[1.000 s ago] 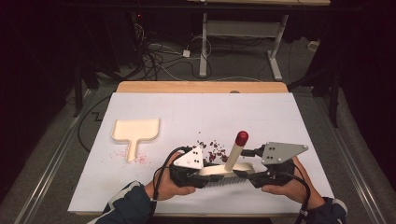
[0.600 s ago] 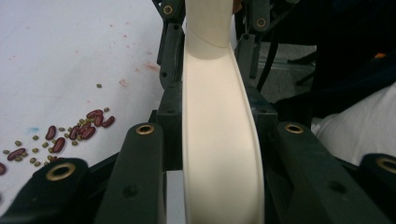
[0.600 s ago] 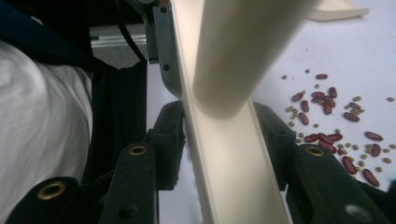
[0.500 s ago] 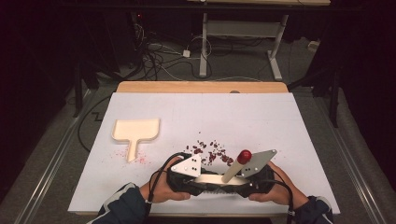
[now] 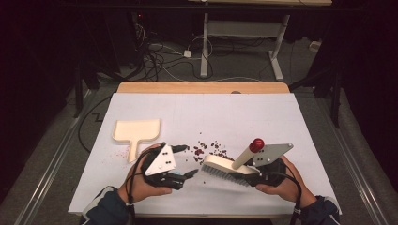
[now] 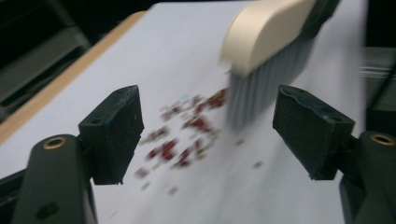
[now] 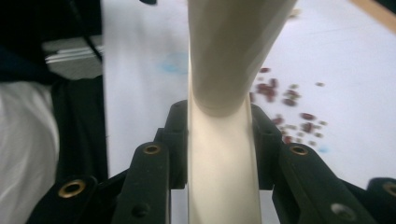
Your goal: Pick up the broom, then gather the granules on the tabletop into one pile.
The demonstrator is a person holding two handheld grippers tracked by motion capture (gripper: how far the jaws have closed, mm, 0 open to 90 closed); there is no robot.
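Brush (image 6: 268, 35) and crumbs (image 6: 187, 135) motion-blurred

This looks like a lab or test room. A table (image 5: 281, 101) with a white cover stands in a dark room. Far behind it, cables (image 5: 159, 56) lie tangled on the grey floor (image 5: 234, 65), near a desk's metal legs (image 5: 205, 42).

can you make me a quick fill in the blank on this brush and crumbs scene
1. The right gripper is shut on the ____ of the brush.
2. The left gripper has its jaws ____.
3. The dark red crumbs lie between the brush and the cream ____.
Missing words: handle; open; dustpan.
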